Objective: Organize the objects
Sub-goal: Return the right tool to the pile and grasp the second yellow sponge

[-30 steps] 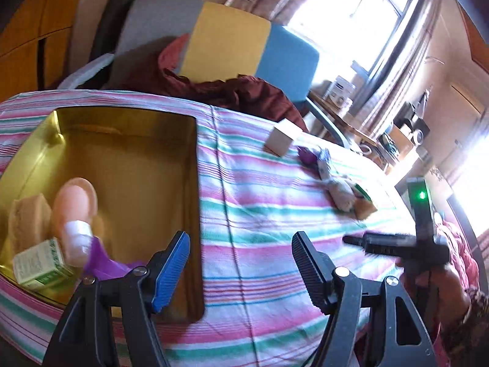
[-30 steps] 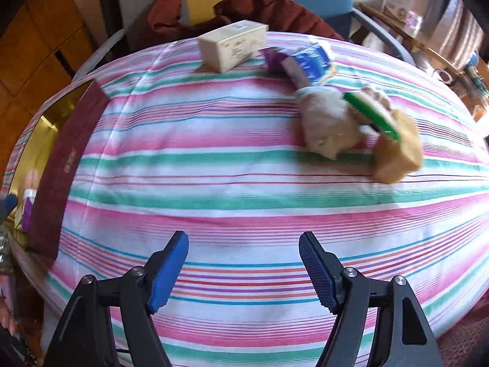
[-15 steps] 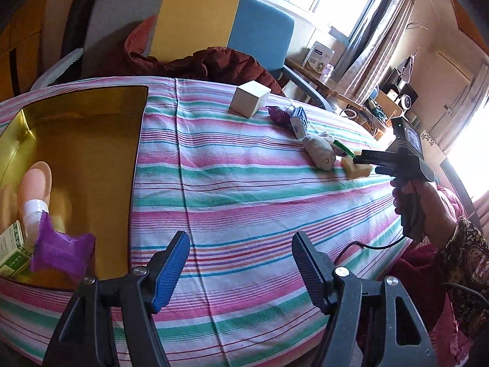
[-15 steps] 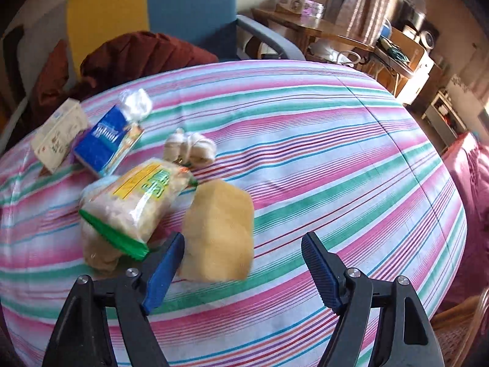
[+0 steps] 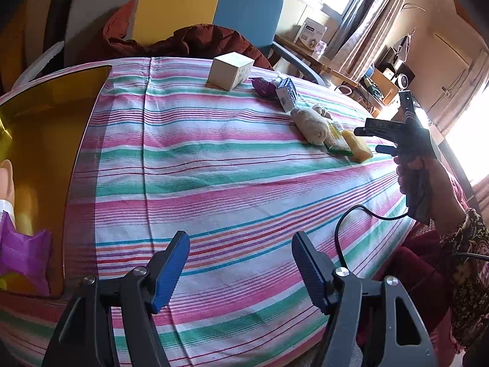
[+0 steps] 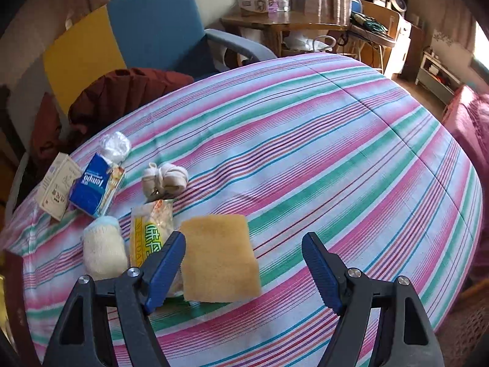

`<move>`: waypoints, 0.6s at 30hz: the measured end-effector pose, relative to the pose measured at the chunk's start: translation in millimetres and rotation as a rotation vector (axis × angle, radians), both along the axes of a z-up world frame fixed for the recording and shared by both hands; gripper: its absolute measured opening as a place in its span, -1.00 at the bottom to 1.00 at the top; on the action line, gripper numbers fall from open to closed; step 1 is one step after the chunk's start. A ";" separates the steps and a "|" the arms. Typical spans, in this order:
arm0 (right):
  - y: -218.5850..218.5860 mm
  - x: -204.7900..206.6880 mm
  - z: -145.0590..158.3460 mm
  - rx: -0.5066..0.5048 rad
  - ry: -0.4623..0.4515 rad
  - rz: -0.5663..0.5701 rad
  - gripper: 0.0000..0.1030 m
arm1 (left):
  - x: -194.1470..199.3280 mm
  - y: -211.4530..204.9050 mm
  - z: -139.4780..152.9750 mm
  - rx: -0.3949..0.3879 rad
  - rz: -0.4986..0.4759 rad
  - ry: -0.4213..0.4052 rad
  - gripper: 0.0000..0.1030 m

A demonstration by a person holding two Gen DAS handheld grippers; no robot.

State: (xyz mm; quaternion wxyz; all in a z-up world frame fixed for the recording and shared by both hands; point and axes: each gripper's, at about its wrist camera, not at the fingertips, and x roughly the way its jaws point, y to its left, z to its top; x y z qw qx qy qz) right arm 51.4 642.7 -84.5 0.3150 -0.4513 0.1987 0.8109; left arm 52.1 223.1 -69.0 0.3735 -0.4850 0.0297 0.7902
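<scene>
Now, both apart and empty: left tool [image 5: 240, 263] low in frame over striped tabletop [image 5: 214, 165]; right tool [image 6: 243, 264] likewise, jaws just opening, with yellow sponge [image 6: 218, 260] between, unpressed, by left blade; gold tin [image 5: 39, 140] at left edge.

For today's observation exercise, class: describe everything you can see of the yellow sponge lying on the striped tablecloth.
The yellow sponge is a flat, roughly rectangular slab, tan-yellow, with a porous, matte look. It lies flat on the striped tablecloth, its left edge against a yellow-and-green snack packet. The right hand-held gripper hovers over it, open, with the sponge nearer its left finger; contact cannot be told.
</scene>
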 end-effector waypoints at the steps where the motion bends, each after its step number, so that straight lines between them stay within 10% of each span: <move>1: -1.9 -3.9 -3.5 0.013 -0.025 0.012 0.51 | 0.7 1.7 -1.1 -0.001 -0.004 -0.004 0.37; 11: 5.1 6.8 -0.4 -0.104 0.088 0.017 0.27 | -0.3 25.1 -6.0 -0.018 -0.034 -0.018 0.37; 18: -1.3 -3.7 -31.1 -0.149 -0.077 0.037 0.25 | -7.1 48.5 -1.2 -0.021 -0.046 -0.013 0.37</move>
